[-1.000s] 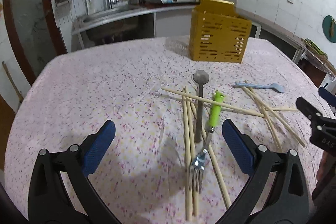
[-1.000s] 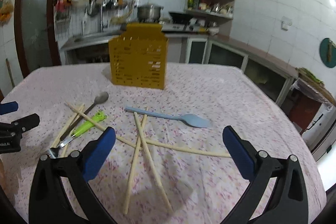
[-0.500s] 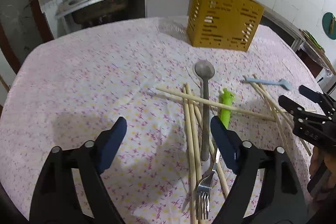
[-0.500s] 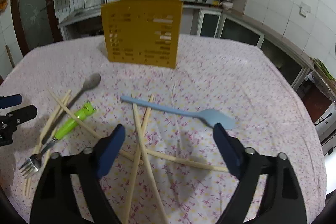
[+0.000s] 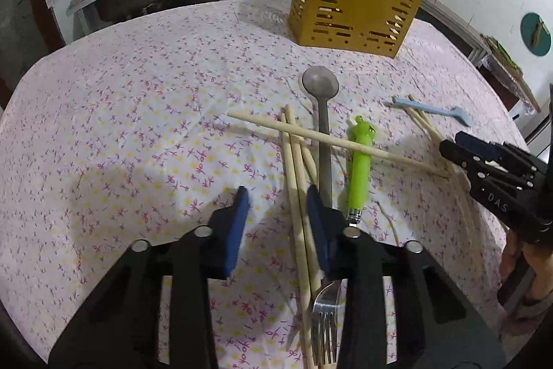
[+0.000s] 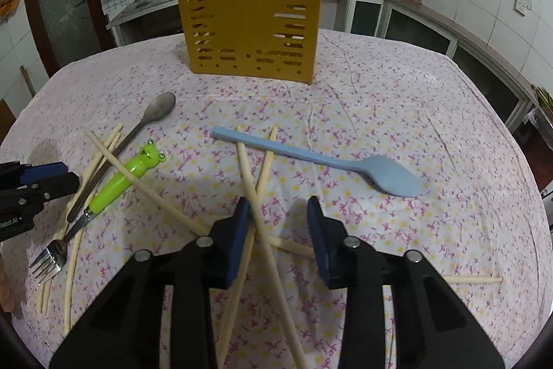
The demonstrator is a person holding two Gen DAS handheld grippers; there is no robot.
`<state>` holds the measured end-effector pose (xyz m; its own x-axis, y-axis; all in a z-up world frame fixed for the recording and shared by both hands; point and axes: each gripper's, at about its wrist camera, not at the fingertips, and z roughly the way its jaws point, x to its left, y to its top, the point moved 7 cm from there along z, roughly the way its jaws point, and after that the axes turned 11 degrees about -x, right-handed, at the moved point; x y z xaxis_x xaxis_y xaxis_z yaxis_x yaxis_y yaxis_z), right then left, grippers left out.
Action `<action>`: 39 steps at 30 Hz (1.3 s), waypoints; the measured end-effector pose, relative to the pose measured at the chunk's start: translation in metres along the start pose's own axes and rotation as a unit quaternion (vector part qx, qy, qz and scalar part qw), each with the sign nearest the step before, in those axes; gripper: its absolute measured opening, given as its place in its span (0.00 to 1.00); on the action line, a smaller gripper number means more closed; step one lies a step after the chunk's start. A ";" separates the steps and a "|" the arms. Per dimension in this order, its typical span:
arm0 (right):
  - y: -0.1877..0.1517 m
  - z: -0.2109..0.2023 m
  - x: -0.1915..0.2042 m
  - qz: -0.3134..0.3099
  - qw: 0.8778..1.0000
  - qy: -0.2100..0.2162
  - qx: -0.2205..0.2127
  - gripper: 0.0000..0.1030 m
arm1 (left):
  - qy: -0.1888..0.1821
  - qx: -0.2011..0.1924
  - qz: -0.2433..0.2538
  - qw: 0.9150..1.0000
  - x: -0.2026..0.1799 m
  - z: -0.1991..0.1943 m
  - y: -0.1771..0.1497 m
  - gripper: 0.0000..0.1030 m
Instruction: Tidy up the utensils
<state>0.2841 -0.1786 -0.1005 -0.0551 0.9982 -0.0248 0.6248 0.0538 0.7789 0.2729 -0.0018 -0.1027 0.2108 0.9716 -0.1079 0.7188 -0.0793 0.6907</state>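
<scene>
the floral tablecloth [image 6: 397,99] carries a yellow slotted caddy [image 6: 250,26] at its far side. scattered nearer: wooden chopsticks [image 5: 293,161], a grey spoon [image 5: 323,113], a green frog-handled fork [image 5: 359,172] and a blue spoon [image 6: 345,165]. left gripper [image 5: 276,213] and right gripper [image 6: 278,223] both hover partly open over chopsticks, gripping nothing.

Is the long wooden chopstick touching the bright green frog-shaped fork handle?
Touching. In the right wrist view, the long wooden chopstick lies directly across the bright green frog-shaped fork handle with no gap visible.
</scene>
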 end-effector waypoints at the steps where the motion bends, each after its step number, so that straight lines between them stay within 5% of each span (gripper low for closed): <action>1: 0.000 -0.001 0.001 -0.003 1.000 0.000 -0.001 0.31 | 0.000 0.001 0.000 1.000 -0.001 0.000 0.000 0.23; 11: -0.008 -0.003 0.010 -0.021 1.000 -0.007 -0.010 0.15 | 0.013 -0.012 -0.001 1.000 -0.001 0.002 0.000 0.19; 18: -0.008 -0.007 -0.001 0.027 1.000 -0.004 -0.014 0.08 | -0.002 -0.002 -0.018 1.000 -0.001 0.010 0.001 0.17; 25: -0.008 -0.008 -0.009 0.048 0.999 -0.001 -0.018 0.08 | 0.019 -0.004 0.014 1.000 -0.010 0.014 0.000 0.15; 39: -0.014 -0.010 -0.029 0.098 0.995 0.029 -0.009 0.08 | 0.004 0.003 0.008 1.000 -0.003 0.010 0.002 0.05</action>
<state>0.2689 -0.2089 -0.1048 0.0215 0.9863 0.1633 0.6133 -0.1420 0.7770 0.2808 -0.0073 -0.1083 0.2170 0.9719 -0.0912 0.7189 -0.0959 0.6885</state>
